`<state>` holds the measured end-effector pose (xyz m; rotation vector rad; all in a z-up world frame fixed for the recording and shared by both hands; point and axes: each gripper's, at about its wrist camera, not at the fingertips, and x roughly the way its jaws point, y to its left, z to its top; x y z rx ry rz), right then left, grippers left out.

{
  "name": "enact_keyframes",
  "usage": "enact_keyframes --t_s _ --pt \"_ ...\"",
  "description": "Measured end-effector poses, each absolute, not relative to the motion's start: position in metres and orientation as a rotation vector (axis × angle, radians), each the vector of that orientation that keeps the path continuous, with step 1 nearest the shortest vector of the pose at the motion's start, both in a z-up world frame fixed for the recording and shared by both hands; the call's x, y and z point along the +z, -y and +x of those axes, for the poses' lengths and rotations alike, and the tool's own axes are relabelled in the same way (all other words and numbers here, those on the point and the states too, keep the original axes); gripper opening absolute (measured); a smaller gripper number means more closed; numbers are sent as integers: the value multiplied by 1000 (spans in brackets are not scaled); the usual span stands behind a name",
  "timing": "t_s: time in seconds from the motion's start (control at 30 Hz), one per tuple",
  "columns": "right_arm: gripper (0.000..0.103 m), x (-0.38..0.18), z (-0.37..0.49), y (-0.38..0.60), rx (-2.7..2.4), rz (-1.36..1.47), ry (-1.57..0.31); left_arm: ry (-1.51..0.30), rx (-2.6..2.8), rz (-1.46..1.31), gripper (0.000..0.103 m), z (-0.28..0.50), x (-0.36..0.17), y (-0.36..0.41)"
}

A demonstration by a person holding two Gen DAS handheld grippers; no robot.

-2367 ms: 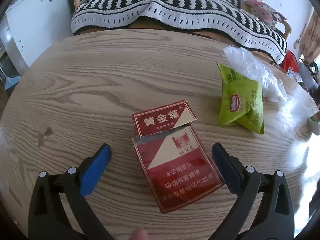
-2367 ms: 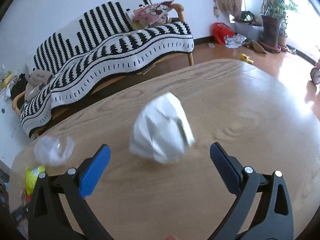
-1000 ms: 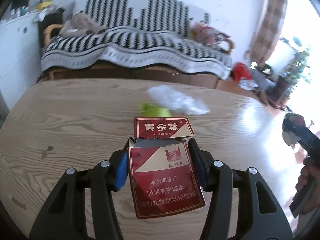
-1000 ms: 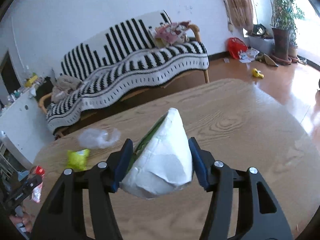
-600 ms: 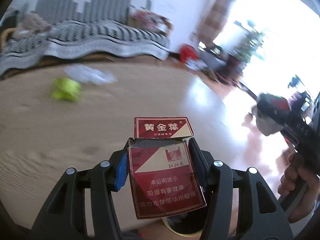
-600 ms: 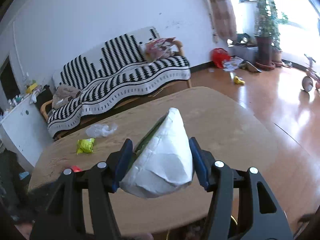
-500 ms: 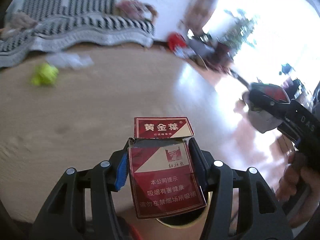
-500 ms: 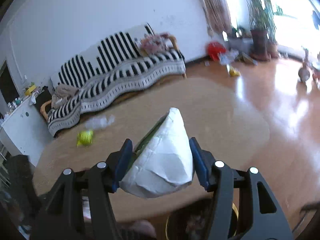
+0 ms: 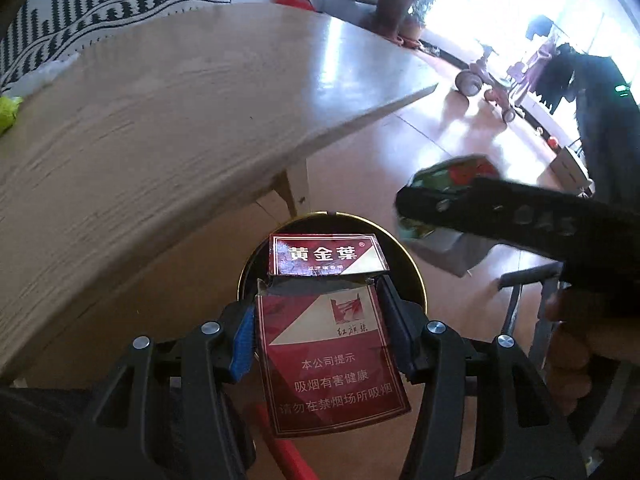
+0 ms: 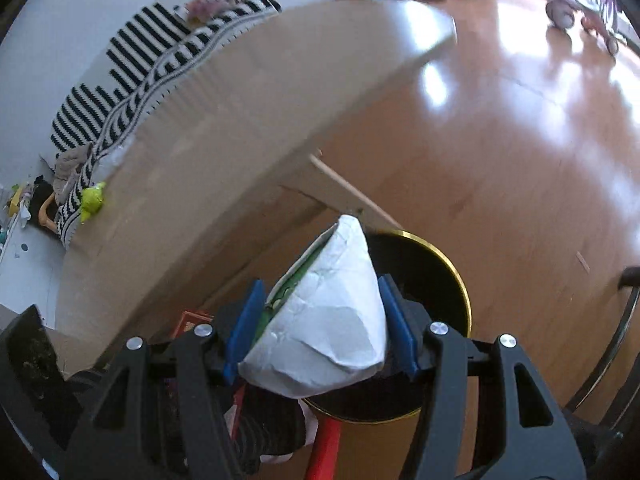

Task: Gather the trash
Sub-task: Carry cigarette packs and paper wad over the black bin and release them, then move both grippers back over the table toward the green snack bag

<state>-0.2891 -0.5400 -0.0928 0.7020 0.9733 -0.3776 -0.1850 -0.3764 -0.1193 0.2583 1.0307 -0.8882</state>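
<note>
My left gripper (image 9: 320, 336) is shut on a red cigarette pack (image 9: 328, 344) with its torn lid open, held above a round black bin with a gold rim (image 9: 416, 276) on the floor. My right gripper (image 10: 320, 336) is shut on a crumpled white wrapper with green inside (image 10: 332, 320), held over the same bin (image 10: 444, 272). In the left wrist view the right gripper (image 9: 460, 204) with its wrapper shows at the right, above the floor beside the bin.
The wooden table (image 9: 140, 120) lies to the left, its edge and leg (image 9: 298, 188) next to the bin. A green packet (image 10: 91, 199) and a clear plastic bag (image 9: 36, 78) lie on it. A striped sofa (image 10: 132, 52) stands behind. A metal chair frame (image 10: 616, 340) is at right.
Both grippers closed on their items, lifted them off the table and swung right and down, from over the tabletop to over the bin on the floor.
</note>
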Motion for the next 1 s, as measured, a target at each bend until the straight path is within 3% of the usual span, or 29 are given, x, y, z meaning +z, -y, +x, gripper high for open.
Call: enact_keyframes --t_s 0.57,0.63,0.67,0.7,0.73,0.77,1.0 --pt "58 -101 -287 550 -407 727 -981 -1037 -917 258 54 -192 -120 374" --pt "63 -100 -286 552 -408 735 -974 -1045 -903 266 55 -191 -122 375" --pt "65 -99 -285 552 -401 743 -964 -1049 -882 274 58 -190 -123 375" --pt "68 -97 -286 552 -404 744 -955 -1052 -874 275 75 -190 -123 375" --pt "86 -95 -286 554 -412 744 -947 -1053 -871 268 97 -190 -122 375" --pt "96 -93 -287 555 -426 749 -945 -1052 -878 255 97 -190 -122 374" --pt "96 -76 -298 568 -523 716 -841 -1014 -932 205 97 -197 -108 369"
